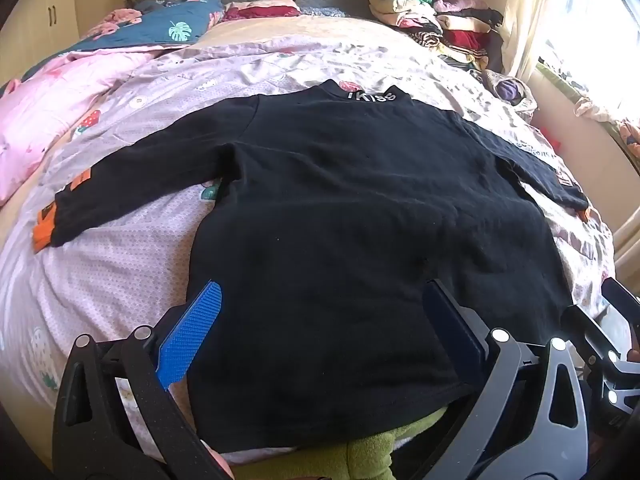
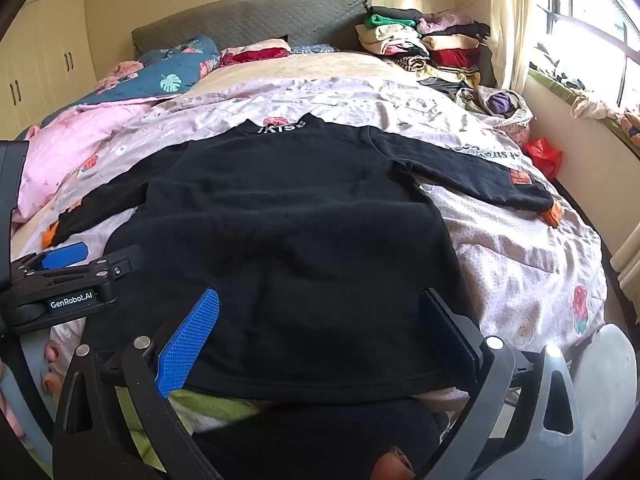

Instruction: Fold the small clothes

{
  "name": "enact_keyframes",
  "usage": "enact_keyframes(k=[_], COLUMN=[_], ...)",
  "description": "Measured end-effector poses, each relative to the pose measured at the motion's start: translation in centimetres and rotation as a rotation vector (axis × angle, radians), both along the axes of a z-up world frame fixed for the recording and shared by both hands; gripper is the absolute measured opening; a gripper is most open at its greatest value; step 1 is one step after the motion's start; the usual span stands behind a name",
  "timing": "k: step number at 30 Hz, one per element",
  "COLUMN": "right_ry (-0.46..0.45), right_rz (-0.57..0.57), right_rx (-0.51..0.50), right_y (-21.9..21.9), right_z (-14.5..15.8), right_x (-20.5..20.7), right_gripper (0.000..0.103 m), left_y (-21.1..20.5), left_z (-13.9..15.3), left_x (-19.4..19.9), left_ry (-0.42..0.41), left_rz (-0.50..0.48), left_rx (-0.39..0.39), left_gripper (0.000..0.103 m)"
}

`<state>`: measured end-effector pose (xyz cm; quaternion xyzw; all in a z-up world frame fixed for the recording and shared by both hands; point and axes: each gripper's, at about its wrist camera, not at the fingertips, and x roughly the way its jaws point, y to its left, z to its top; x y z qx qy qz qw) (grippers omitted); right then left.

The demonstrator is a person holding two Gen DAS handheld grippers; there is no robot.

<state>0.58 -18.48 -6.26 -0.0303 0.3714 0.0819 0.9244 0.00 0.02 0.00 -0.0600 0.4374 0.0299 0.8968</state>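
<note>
A small black long-sleeved top [image 1: 352, 216] lies flat on the bed, collar away from me, both sleeves spread out, with orange tags at the cuffs [image 1: 42, 228]. It also shows in the right wrist view [image 2: 288, 232]. My left gripper [image 1: 320, 320] is open, its blue fingers wide apart over the hem at the left side. My right gripper [image 2: 320, 320] is open over the hem at the right side. The left gripper's body [image 2: 72, 280] shows at the left of the right wrist view. Neither holds cloth.
The bed has a pale pink printed sheet [image 1: 132, 256]. A pink and blue quilt [image 1: 72, 84] lies at the far left. A pile of clothes [image 1: 436, 24] sits at the far right by the curtain. A green cloth [image 1: 372, 452] is under the hem. A red bag [image 2: 542, 156] lies by the window.
</note>
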Motion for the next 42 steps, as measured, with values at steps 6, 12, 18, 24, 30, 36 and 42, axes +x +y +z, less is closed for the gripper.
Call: enact_keyframes(k=[6,12,18,24,30,36,42], right_ry=[-0.003,0.000,0.002,0.013,0.019,0.016,0.007], right_rz=[-0.001,0.001,0.004,0.006,0.006,0.000,-0.019], right_rx=[-0.002,-0.006,-0.008,-0.008,-0.008,-0.010,-0.007], right_y=[0.0,0.0,0.1,0.4,0.6,1.0,1.0], right_z=[0.0,0.0,0.0,-0.1,0.2,1.3,2.6], right_x=[0.1,0.1,0.4,0.8,1.9,3.5,5.8], right_gripper=[0.099,0.099,0.099,0.099,0.099,0.099,0.099], left_y=[0.0,-0.3,0.0,0.8,1.4,2.0,2.1], left_z=[-0.1,-0.1,-0.2,-0.1,0.2,0.7,1.4], left_x=[0.1,0.1,0.1,1.2,2.3,4.0,6.1], left_ry=[0.000,-0.003,-0.005,-0.014,-0.012,-0.001,-0.001], left_rz=[-0.002,0.000,0.003,0.016,0.031,0.039,0.043], left_rx=[-0.003,-0.002,0.002,0.009,0.000,-0.017,0.014], left_gripper=[0.095,0.095,0.095,0.095,0.095,0.095,0.095])
